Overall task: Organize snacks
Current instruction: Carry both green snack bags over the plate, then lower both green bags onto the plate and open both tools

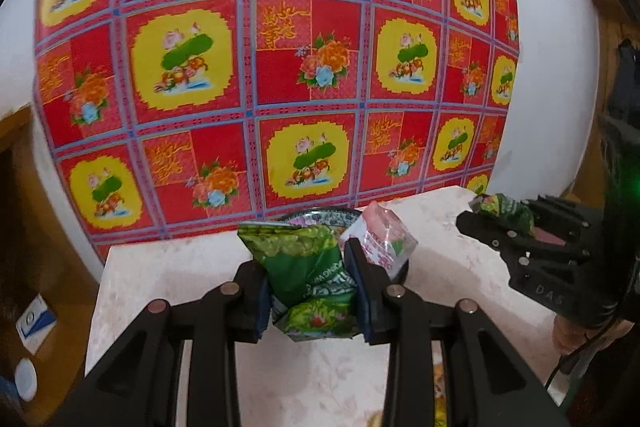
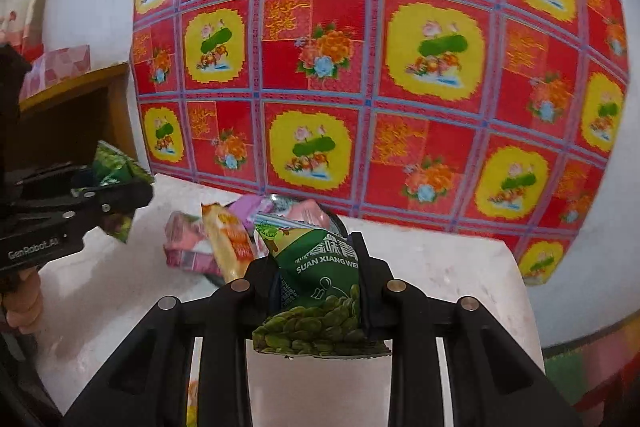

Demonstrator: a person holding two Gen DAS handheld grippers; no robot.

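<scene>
Left gripper (image 1: 310,291) is clamped on a crumpled green foil snack packet (image 1: 308,267), above the pale stone tabletop (image 1: 168,275). Right gripper (image 2: 320,291) squeezes a second green pea-snack packet (image 2: 320,291) over the same tabletop. Behind them a dark patterned bowl (image 2: 338,221) holds pink wrapped snacks (image 2: 188,243) and an orange-yellow packet (image 2: 230,243).

Wall cloth (image 1: 280,67): red ground, blue grid lines, yellow panels bearing green and pink lotus, orange and blue flowers. Snack packets (image 2: 320,291): green with white lettering; others (image 2: 188,243) pink, one (image 2: 232,243) yellow-orange. Surface (image 1: 180,267): pale, mottled pink-white; claws black.
</scene>
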